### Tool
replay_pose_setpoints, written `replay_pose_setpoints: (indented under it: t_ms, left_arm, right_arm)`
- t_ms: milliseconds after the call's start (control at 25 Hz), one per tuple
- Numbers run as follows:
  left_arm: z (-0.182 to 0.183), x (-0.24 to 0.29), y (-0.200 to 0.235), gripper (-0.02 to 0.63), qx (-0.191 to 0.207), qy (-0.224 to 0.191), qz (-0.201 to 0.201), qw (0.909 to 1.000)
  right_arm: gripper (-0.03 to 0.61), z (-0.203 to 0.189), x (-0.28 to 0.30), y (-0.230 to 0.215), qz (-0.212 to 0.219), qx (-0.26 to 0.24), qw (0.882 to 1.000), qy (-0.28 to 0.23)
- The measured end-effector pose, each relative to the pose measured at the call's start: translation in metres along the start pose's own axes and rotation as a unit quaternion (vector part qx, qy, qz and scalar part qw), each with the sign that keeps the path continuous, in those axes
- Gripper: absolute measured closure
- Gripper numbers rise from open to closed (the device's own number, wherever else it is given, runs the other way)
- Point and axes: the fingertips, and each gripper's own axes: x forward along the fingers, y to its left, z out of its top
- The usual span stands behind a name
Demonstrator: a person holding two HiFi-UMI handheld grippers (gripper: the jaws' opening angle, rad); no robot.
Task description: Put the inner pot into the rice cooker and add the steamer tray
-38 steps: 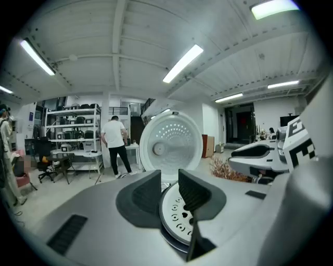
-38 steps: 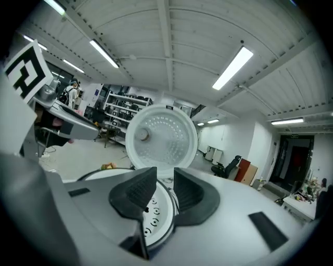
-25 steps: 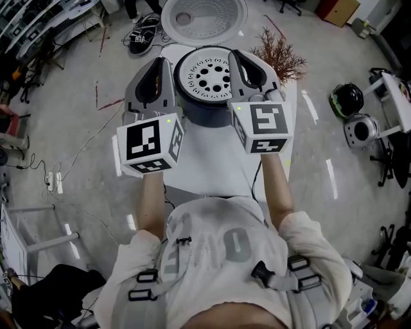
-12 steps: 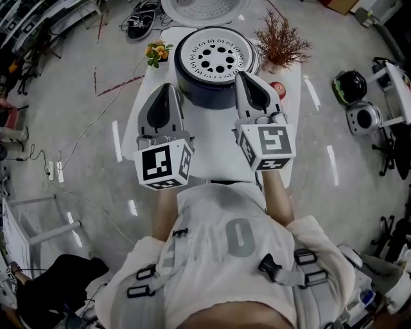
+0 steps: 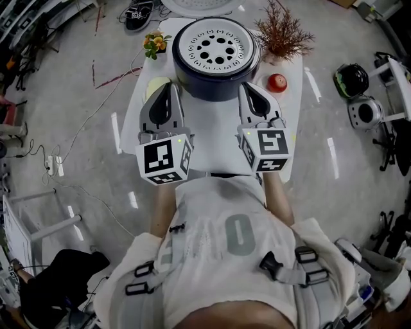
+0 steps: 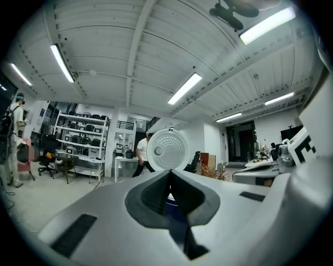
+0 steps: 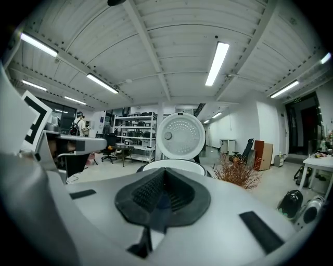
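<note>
Steamer tray (image 5: 216, 48) sits atop the rice cooker (image 5: 212, 88) at the far edge of the surface (image 5: 212, 144), so left gripper (image 5: 164, 88) and right gripper (image 5: 248, 88) hover empty, fingers together (job seemingly done)

We note a matt white plastic tray (image 5: 217, 49) on a smooth dark cooker (image 5: 192, 88); counter (image 5: 215, 138) smooth, white; fingers (image 7: 93, 213) matt grey plastic, pads (image 7: 148, 191) ribbed black.

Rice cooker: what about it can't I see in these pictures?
- Whether the inner pot is inside: head view, steamer tray covers the opening.
- Lid: head view, cut off by the top edge.
- Cooker body: left gripper view, mostly hidden behind the left gripper.
</note>
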Motion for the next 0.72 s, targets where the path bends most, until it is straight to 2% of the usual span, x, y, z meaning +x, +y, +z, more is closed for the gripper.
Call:
replay_pose_setpoints:
  t_ms: [480, 720]
  left_arm:
    - [-0.012, 0.012, 0.001, 0.594, -0.006, 0.024, -0.01, 0.9996]
    - [-0.021, 0.016, 0.01, 0.594, -0.007, 0.038, 0.002, 0.9993]
  right_arm:
    - [0.572, 0.004, 0.011, -0.015, -0.016, -0.003, 1.0, 0.001]
    - [0.572, 0.005, 0.011, -0.026, -0.024, -0.007, 1.0, 0.004]
